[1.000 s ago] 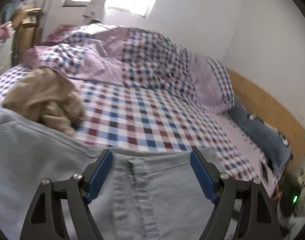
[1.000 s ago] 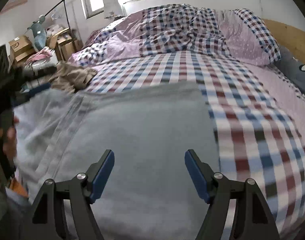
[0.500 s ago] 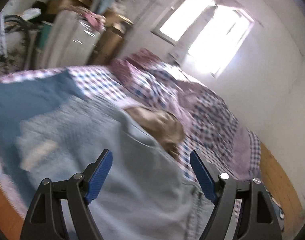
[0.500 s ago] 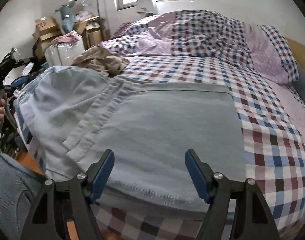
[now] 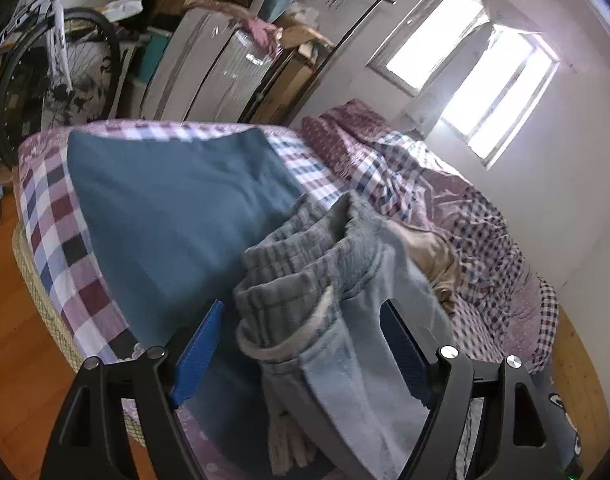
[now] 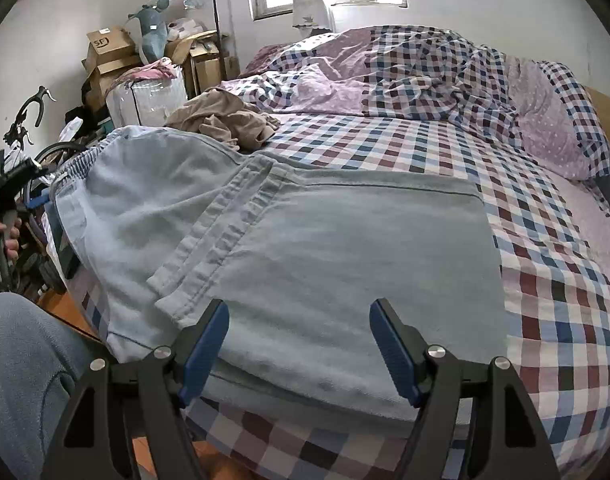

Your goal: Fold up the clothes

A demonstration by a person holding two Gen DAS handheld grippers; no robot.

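Fingers of your left gripper (image 5: 301, 356) are spread wide, with the bunched elastic waistband of the pale blue trousers (image 6: 329, 248) now sitting between them, ungripped. A second ago that gripper looked across the bed (image 6: 545, 264); it has swung round to the waistband end, probably ready to lift it for a fold. Your right gripper (image 6: 299, 344) also gapes, hovering over the trouser leg. The trousers lie spread across the bed's near edge, waistband rumpled, a tan garment (image 6: 225, 120) just beyond them.
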